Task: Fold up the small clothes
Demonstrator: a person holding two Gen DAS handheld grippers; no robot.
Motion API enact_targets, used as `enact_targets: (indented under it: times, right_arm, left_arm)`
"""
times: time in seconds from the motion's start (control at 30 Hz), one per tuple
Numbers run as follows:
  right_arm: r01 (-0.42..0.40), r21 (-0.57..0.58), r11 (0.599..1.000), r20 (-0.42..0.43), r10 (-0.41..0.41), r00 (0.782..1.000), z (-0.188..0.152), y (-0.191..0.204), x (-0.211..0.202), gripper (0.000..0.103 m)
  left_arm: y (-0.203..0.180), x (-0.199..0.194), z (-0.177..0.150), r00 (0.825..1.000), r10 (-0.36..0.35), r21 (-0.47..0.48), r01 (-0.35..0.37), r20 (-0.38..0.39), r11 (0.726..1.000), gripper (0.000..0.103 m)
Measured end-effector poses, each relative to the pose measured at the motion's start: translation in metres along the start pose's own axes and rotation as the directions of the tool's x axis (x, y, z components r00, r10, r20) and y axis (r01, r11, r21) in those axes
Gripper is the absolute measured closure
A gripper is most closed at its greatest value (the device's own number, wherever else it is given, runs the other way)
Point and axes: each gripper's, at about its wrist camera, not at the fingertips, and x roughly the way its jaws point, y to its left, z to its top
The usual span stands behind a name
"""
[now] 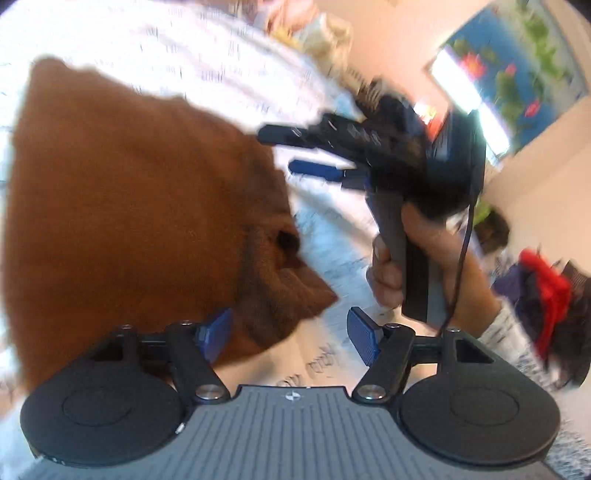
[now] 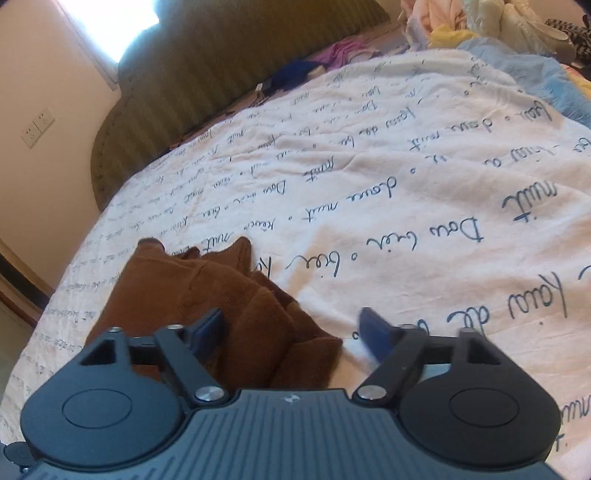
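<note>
Blue-padded jaws of the left gripper stand apart just above a bed, clamped on nothing, with the near corner of a brown garment lying between and partly over the left pad. Across the white sheet printed with looping script, a hand grips the handle of the right gripper, its two fingers spread wide and empty over the cloth's far edge. Seen from the right wrist, that right gripper hangs over the same brown garment, which lies rumpled in several thick folds near the sheet's left side, one lobe reaching between the open pads without being pinched. A striped olive headboard and a pile of pastel laundry (more pieces waiting, by the look of it) sit beyond.

Judging from the loose layers, the fold is laid but not tidy. Done well, the next move would take two opposite corners, one per gripper, catching only the top layer, pulling lightly outward to flatten ridges before bringing edge to edge. Pinching too deep risks snagging the sheet beneath and dragging the bundle askew.
</note>
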Motion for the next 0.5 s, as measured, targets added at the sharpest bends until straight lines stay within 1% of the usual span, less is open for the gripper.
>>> enact_targets:
  times: [0.03,0.1,0.13,0.17,0.2,0.23,0.27,0.33,0.37,0.4,0.43,0.47,0.5]
  right_arm:
    - [-0.026,-0.018,1.0,0.013,0.026,1.0,0.0,0.004,-0.011,0.017]
    - [-0.042,-0.087,0.995,0.039,0.046,0.998,-0.006,0.018,-0.036,0.017]
    - [-0.052,-0.118,0.992,0.048,0.058,0.997,-0.013,0.028,-0.047,0.017]
    - [-0.067,-0.15,0.986,0.057,0.076,0.995,-0.021,0.037,-0.058,0.017]
    - [-0.089,-0.198,0.976,0.064,0.104,0.993,-0.032,0.048,-0.067,0.017]
    - [-0.108,-0.254,0.961,0.071,0.13,0.989,-0.045,0.06,-0.076,0.017]
    - [-0.124,-0.307,0.944,0.075,0.154,0.985,-0.06,0.073,-0.083,0.017]
    - [-0.165,-0.374,0.912,0.052,0.199,0.979,-0.084,0.092,-0.089,0.017]
    - [-0.202,-0.399,0.894,0.037,0.236,0.971,-0.095,0.101,-0.089,0.017]
    - [-0.259,-0.411,0.874,0.012,0.29,0.957,-0.102,0.106,-0.088,0.017]
    - [-0.333,-0.419,0.844,-0.027,0.356,0.934,-0.109,0.111,-0.086,0.017]
    - [-0.382,-0.425,0.821,-0.069,0.391,0.918,-0.114,0.117,-0.082,0.018]
    - [-0.382,-0.431,0.817,-0.096,0.38,0.92,-0.117,0.121,-0.076,0.018]
  left_arm:
    - [0.001,-0.013,-0.003,1.0,0.005,0.005,-0.005,0.019,1.0,0.035]
    - [0.013,-0.042,-0.007,0.995,0.061,-0.018,-0.06,0.081,0.998,0.034]
    - [0.023,-0.055,-0.007,0.989,0.095,-0.041,-0.091,0.112,0.995,0.033]
    - [0.035,-0.068,-0.005,0.979,0.141,-0.077,-0.13,0.147,0.988,0.031]
    - [0.045,-0.077,-0.004,0.969,0.173,-0.112,-0.155,0.178,0.982,0.028]
    - [0.055,-0.084,-0.003,0.963,0.186,-0.14,-0.16,0.195,0.977,0.026]
    - [0.064,-0.089,0.0,0.963,0.18,-0.165,-0.148,0.199,0.975,0.025]
    - [0.074,-0.086,0.004,0.965,0.165,-0.195,-0.124,0.205,0.973,0.022]
    - [0.077,-0.081,0.006,0.966,0.164,-0.208,-0.122,0.198,0.971,0.02]
    - [0.079,-0.076,0.007,0.968,0.166,-0.212,-0.125,0.187,0.969,0.017]
    - [0.074,-0.06,0.011,0.968,0.178,-0.206,-0.14,0.178,0.968,0.014]
    - [0.074,-0.058,0.007,0.963,0.202,-0.205,-0.164,0.177,0.965,0.011]
    - [0.075,-0.053,0.006,0.962,0.216,-0.201,-0.181,0.168,0.963,0.01]
